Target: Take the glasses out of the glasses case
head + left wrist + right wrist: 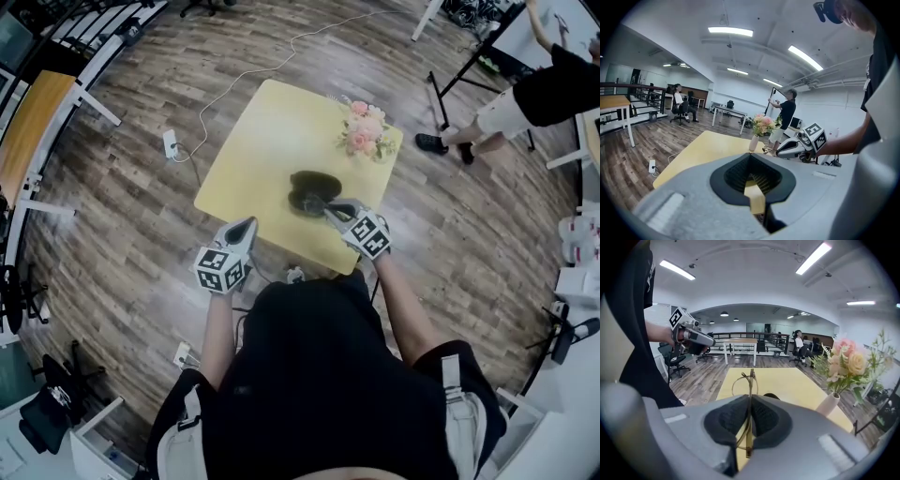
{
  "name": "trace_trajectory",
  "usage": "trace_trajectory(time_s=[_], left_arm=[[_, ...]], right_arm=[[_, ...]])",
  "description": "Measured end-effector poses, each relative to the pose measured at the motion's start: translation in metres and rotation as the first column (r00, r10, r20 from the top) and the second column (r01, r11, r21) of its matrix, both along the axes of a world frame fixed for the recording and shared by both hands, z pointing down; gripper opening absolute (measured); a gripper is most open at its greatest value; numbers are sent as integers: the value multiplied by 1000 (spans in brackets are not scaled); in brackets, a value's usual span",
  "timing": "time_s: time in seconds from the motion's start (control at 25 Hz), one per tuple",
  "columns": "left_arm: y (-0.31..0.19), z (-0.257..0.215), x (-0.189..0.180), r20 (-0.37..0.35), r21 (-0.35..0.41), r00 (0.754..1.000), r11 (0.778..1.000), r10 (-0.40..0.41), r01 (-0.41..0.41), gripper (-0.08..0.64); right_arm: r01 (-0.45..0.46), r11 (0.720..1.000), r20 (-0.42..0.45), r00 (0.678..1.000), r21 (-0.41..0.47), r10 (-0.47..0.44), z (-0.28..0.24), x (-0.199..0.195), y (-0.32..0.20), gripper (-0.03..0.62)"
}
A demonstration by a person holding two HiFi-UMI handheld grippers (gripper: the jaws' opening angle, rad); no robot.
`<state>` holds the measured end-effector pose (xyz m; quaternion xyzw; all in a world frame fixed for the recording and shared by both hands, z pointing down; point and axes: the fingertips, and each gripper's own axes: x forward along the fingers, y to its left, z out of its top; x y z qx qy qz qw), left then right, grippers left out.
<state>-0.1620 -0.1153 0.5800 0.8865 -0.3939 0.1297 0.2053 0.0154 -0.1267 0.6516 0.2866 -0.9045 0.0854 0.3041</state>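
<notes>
Closest in the head view, the wearer's black shirt [319, 375] fills 6 o'clock, with both forearms reaching toward 12. Ahead of it, the right gripper [330, 212] hangs over the yellow table [267, 131] just inside its near edge. Its jaws are clamped on the thin gold-wire glasses [749, 380], which stand on edge clear of the tabletop. Just beyond those jaws, at 12 o'clock, the dark glasses case [309, 187] lies on the table (only a sliver of it peeks past the jaws in the right gripper view). At 9 o'clock of the right gripper, the left gripper [246, 225] sits at the table's near-left edge. Its jaws stand slightly apart with nothing between them, and the tabletop shows through the gap. A vase of pink flowers [366, 129] occupies the table's 1 o'clock corner, well apart from the case. Wood floor lies open round the table, save a power strip [172, 143] at 10 o'clock and a standing person [534, 94] at 2. Only the gripper views show the seated person [677, 98] and the far desks [740, 341]
</notes>
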Motion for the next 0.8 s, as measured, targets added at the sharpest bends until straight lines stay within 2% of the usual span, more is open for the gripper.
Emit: trace_trajectory(time_s=[0.2, 0.8], left_arm=[[12, 2, 0, -6, 2, 1000, 1000, 22, -22, 11], [40, -1, 5, -15, 12, 997, 997, 79, -78, 11]], right_arm=[[-22, 999, 28, 999, 32, 21, -17, -4, 13, 18], [-68, 995, 17, 998, 80, 67, -39, 7, 51, 18]])
